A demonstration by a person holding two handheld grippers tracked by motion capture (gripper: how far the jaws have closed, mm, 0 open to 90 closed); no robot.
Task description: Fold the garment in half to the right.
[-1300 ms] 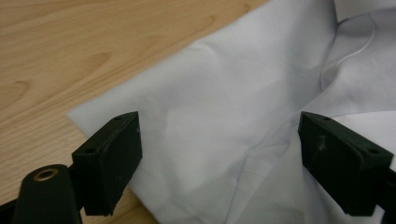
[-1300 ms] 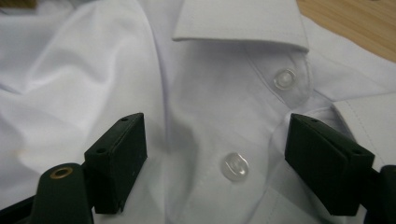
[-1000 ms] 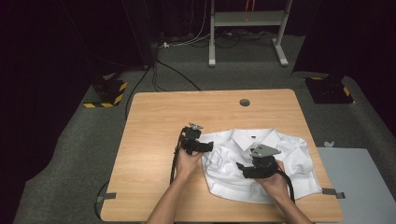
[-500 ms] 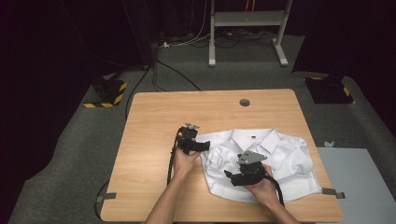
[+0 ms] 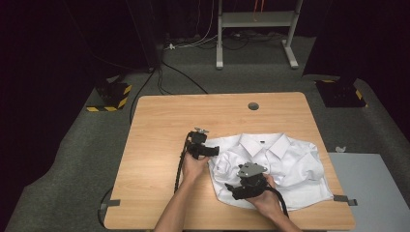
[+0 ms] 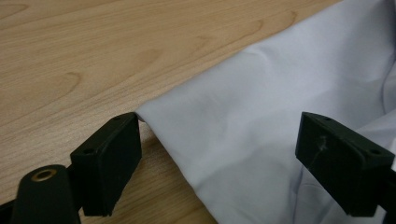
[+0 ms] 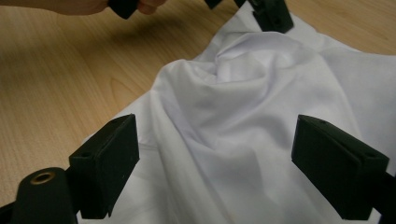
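The wooden table [image 5: 159,145] is taking up the middle of the high view, its round cable hole [image 5: 253,106] lying near the far edge. A white collared shirt [image 5: 290,164] is lying face up on the table's right half, on the near side of that hole, its collar [image 5: 263,143] pointing toward the hole and its near left part bunching into folds. The grey floor [image 5: 63,164] is spreading around the table, and a white metal stand [image 5: 254,21] is standing on it well beyond the table's far edge.

The left gripper [image 5: 212,152] is hovering at the shirt's left edge, just beside the cloth; in the left gripper view its jaws are standing wide apart, straddling a corner of the shirt [image 6: 243,135] without pressing on it. The right gripper [image 5: 234,192] is hanging over the shirt's near left corner, its jaws having just been opening; in the right gripper view they are gaping, released, with rumpled shirt fabric [image 7: 233,121] lying between them, unpinched.
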